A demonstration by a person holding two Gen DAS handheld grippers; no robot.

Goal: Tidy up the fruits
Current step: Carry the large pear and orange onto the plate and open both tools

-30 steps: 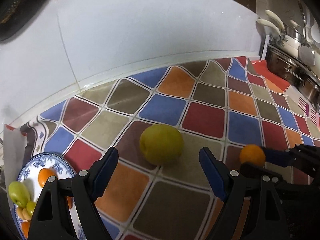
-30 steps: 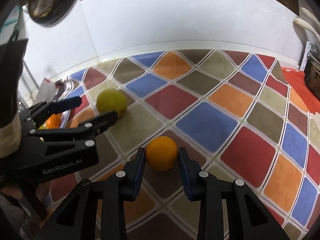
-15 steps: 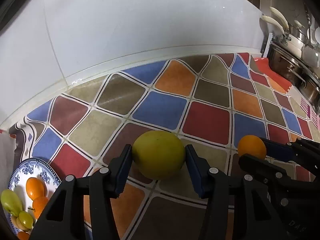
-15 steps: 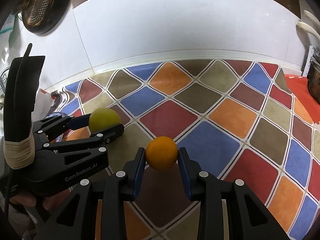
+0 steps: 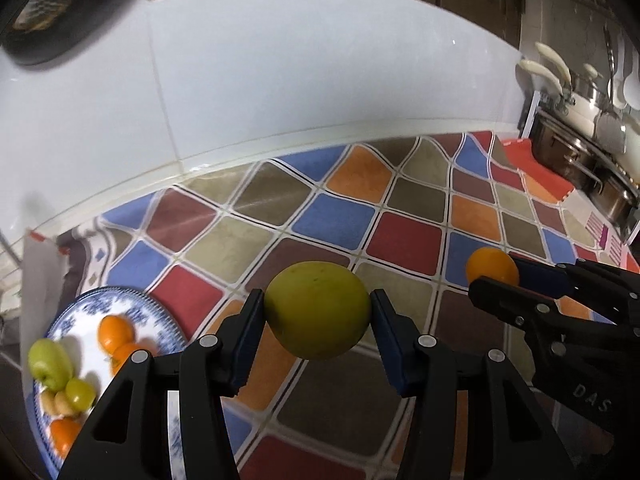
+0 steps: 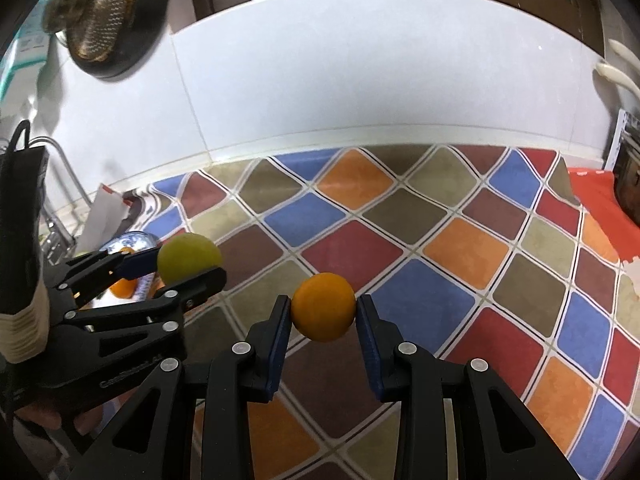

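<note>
A yellow-green round fruit (image 5: 318, 310) hangs above the chequered mat, with my left gripper (image 5: 318, 316) shut on it. The same fruit (image 6: 188, 256) and left gripper (image 6: 180, 270) show at the left of the right wrist view. My right gripper (image 6: 323, 312) is shut on a small orange (image 6: 323, 306), lifted clear of the mat; this orange (image 5: 492, 267) and the right gripper (image 5: 496, 278) appear at the right of the left wrist view. A blue-and-white plate (image 5: 120, 298) at lower left holds oranges, green fruits and small yellow ones.
The colourful chequered mat (image 5: 404, 236) covers the counter up to a white tiled wall (image 5: 320, 80). Steel pots (image 5: 580, 160) and utensils stand at the far right. A dark strainer (image 6: 104, 20) hangs on the wall at upper left.
My left gripper closed on the yellow-green fruit and lifted it off the mat. The right gripper kept its hold on the orange and rose slightly.
</note>
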